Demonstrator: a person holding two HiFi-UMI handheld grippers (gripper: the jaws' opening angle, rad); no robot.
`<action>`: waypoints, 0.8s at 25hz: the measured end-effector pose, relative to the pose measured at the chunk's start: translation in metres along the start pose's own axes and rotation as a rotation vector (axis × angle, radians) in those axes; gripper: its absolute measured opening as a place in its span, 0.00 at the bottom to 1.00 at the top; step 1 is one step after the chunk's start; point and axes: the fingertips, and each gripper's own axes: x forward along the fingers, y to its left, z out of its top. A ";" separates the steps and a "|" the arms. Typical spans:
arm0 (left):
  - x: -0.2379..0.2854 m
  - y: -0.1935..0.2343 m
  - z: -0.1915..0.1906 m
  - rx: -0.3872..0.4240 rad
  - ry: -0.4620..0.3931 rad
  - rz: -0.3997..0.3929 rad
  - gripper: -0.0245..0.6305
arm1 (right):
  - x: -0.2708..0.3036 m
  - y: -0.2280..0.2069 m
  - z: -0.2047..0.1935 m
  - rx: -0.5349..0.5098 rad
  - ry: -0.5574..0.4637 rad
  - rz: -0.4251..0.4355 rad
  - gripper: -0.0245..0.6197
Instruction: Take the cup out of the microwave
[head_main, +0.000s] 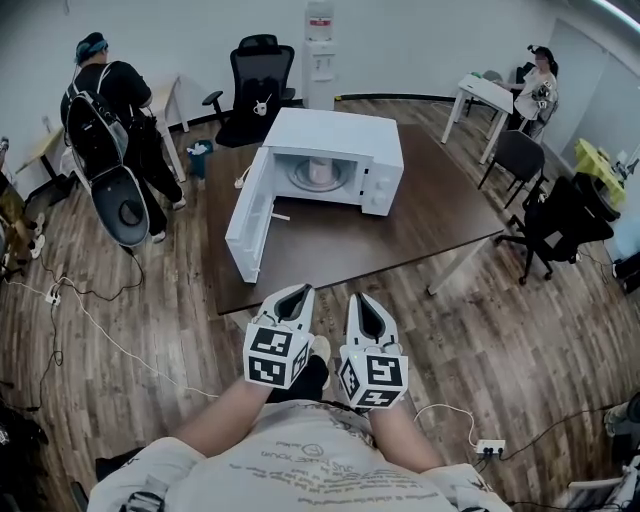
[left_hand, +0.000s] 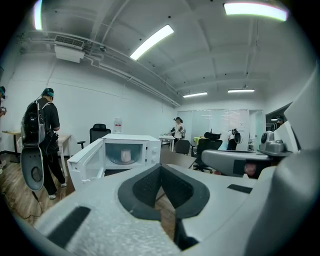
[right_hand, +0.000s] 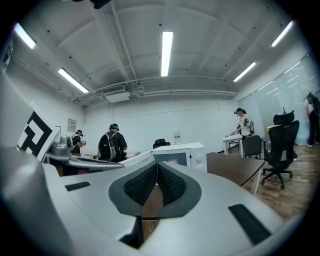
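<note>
Microwave (head_main: 340, 135), boxy and smooth white, was set toward the far side of a rectangular, dark wood-grained surface (head_main: 400, 235) carried on white legs. Its door (head_main: 250, 215) was swung fully open on the left hinge, so that the flat leaf stood out toward the near left edge of the surface. Inside, on a round glass turntable (head_main: 298, 180), the cup (head_main: 320, 172) was seen: a pale, plain cylinder, stood upright with its long axis vertical and its mouth upward. Which way any handle faced could not be told. The cavity mouth was turned toward the near edge, and the stretch of surface in front of it and to its right was left bare, bounded on the left only by the door leaf. The left gripper (head_main: 292, 300) and the right gripper (head_main: 368, 312) were held side by side close to the person's body, off the near edge and above the plank floor (head_main: 150, 340), well apart from the microwave. On each, the dark, ribbed pads (left_hand: 145, 187) were brought together at the tips, with only a narrow wedge left lower down, and nothing was held between them. The right gripper's pads (right_hand: 140, 186) were closed in the same way.
</note>
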 end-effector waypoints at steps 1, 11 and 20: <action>0.005 0.001 0.001 0.000 -0.003 -0.004 0.05 | 0.003 -0.003 0.001 -0.004 0.000 -0.004 0.06; 0.064 0.021 0.008 -0.007 -0.004 -0.019 0.05 | 0.053 -0.028 0.004 -0.034 -0.001 -0.011 0.06; 0.131 0.057 0.026 -0.017 0.006 -0.012 0.05 | 0.128 -0.054 0.016 -0.024 -0.002 -0.002 0.06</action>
